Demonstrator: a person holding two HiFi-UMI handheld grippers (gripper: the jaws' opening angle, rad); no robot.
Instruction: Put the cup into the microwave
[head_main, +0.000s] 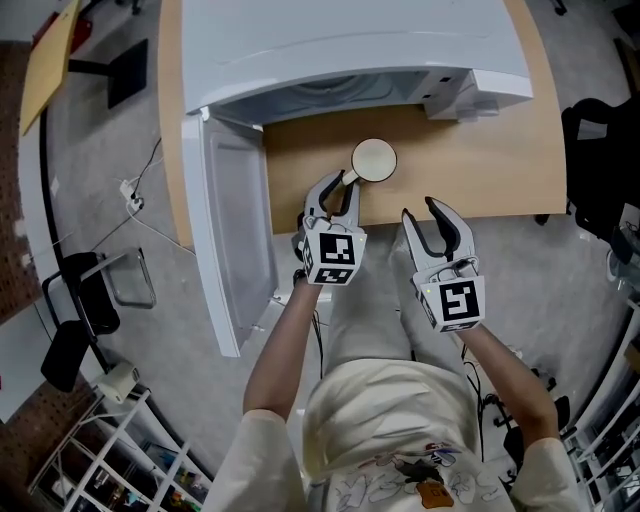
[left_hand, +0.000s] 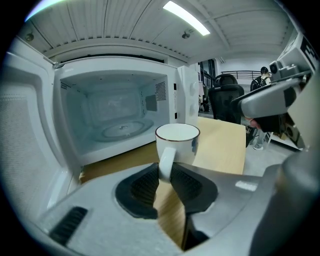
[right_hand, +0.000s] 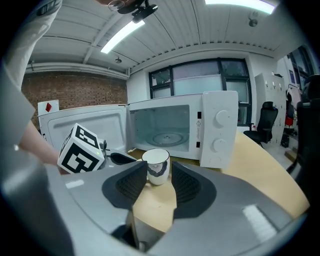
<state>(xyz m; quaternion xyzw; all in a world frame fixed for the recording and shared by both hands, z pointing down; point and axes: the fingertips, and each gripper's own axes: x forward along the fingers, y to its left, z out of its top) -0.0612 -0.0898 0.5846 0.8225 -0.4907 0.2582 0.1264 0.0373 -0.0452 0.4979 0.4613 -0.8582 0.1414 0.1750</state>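
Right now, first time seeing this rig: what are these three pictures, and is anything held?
There is no robot here: a person holds a two-jaw gripper in each hand. The head view looks down from a camera on the person's head. The other two views ride on the grippers and look along their jaws. On the wooden table stands a white microwave with its door swung open, and a white cup stands in front of it. The left gripper has its pads closed on the cup's handle. The right gripper is open and empty.
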